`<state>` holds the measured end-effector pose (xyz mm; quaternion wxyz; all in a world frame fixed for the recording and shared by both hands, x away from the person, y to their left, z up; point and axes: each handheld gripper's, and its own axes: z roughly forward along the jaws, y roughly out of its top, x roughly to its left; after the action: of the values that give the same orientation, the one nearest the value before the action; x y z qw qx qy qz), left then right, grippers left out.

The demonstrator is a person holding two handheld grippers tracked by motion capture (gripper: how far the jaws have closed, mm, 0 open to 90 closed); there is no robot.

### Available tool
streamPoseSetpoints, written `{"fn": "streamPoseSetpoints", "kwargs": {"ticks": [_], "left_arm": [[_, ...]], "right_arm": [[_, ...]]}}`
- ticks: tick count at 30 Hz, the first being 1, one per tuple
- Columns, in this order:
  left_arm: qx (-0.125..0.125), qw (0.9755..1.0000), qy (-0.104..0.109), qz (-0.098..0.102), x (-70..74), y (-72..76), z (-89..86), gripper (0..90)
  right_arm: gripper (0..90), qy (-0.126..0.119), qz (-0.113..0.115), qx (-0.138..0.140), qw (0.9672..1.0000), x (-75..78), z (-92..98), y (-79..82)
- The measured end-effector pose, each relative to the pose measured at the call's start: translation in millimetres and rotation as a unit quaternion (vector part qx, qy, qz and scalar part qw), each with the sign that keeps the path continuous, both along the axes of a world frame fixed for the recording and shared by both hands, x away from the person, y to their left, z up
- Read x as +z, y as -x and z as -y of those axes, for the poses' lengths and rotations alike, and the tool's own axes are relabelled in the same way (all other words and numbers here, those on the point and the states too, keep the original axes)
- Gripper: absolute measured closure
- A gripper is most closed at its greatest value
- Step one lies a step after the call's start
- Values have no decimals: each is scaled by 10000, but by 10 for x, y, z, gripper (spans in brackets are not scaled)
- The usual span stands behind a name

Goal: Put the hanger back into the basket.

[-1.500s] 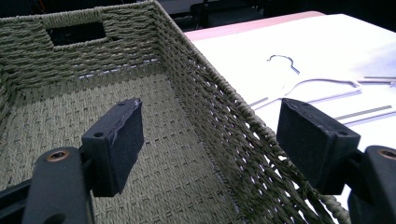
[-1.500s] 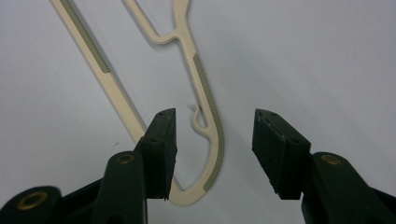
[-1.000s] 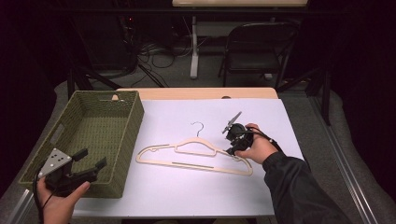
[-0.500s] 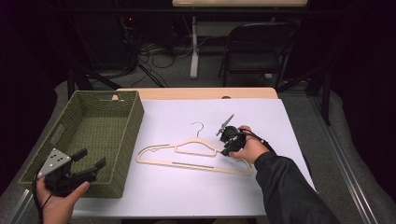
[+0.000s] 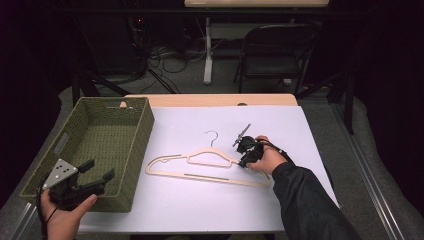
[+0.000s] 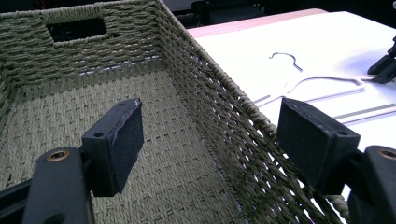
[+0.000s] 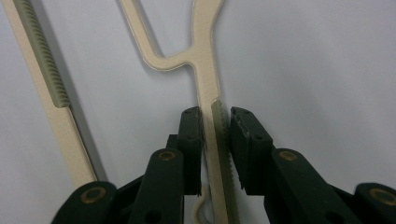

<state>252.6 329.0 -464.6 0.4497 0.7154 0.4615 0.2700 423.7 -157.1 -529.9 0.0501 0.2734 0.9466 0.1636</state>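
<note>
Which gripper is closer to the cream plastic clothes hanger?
The right gripper: its jaws straddle the cream plastic clothes hanger's shoulder bar, closing. The left gripper is far off, open astride the woven green basket's wall.

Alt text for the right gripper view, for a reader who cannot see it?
The right tongs straddle a cream hanger's arm on a white table, jaws just closing, a slim gap still at one pad. The hanger's lower bar runs at left.

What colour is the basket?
The basket is olive green with a woven pattern, clearest in the left gripper view.
</note>
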Motion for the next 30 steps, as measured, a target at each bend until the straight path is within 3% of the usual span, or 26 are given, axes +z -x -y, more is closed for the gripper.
{"fn": "streamPoseSetpoints", "kwargs": {"ticks": [11, 17, 19, 25, 30], "left_arm": [[-9, 10000, -8, -14, -5, -5, 7, 232], [-10, 10000, -11, -23, -8, -9, 7, 231], [-15, 10000, -20, -24, -11, -12, 11, 231], [-10, 10000, -10, -18, -11, -13, 12, 232], [10, 10000, 2, -16, -8, -11, -5, 231]], "right_arm": [[770, -56, -166, 164, 9997, 4, 36, -39], [774, -175, -84, 189, 9996, -23, 33, -43], [779, 114, -218, 333, 9991, 23, 29, -52], [798, 36, 66, 601, 9982, -15, -3, -25], [801, 107, -45, 660, 9978, 7, 1, -20]]}}
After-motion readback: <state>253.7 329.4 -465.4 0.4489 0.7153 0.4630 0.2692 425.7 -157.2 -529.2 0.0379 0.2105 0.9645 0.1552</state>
